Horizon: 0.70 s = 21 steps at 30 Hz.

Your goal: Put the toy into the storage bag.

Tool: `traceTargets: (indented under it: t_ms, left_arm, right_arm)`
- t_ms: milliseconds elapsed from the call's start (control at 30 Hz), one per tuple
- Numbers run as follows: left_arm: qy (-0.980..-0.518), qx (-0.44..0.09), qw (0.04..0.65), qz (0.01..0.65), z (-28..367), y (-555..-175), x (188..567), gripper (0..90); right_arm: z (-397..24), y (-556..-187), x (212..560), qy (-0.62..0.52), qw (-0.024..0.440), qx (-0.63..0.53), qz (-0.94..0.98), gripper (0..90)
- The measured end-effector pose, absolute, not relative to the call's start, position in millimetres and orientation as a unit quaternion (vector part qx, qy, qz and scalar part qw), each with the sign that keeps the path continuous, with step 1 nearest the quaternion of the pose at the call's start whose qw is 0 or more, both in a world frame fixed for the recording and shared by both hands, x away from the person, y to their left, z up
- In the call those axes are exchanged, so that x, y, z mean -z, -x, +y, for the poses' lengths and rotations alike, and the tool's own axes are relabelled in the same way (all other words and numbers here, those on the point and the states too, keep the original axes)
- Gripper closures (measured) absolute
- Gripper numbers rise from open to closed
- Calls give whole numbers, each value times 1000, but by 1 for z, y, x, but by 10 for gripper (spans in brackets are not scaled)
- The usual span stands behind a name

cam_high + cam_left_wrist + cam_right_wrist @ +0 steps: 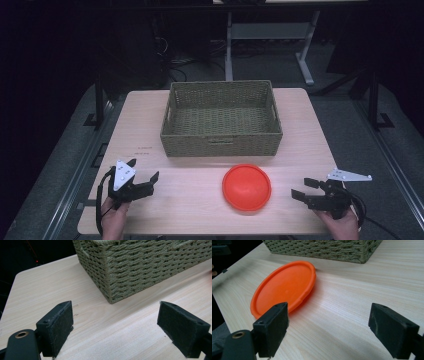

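High view: small dark print on the table point(150, 130) left of the woven basket point(221, 142), too tiny to read. Basket at the far middle, nothing visible inside. Orange disc point(246, 187) flat on the near side, just in front of the basket. Left tongs point(145, 171) spread, near-left corner. Right tongs point(302, 187) spread, right of the disc, apart from it, nothing between.

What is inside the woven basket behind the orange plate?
The woven basket looks empty: only its woven floor shows in the high view. The strip of floor just behind its near wall is hidden from sight.
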<state>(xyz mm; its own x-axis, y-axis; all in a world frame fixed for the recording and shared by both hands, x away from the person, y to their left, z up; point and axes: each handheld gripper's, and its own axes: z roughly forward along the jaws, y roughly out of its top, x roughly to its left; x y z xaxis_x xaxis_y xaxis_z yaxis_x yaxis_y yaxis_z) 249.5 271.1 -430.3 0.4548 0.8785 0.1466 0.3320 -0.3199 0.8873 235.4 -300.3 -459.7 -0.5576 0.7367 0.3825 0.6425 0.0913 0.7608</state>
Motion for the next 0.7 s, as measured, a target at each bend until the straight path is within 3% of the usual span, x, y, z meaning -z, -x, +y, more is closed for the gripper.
traceTargets:
  t_ms: [700]
  left_arm:
    - [-748, -327, 415, 402, 270, -249, 431, 128]
  right_arm:
    - [-277, -236, 442, -429, 69, -491, 755, 142]
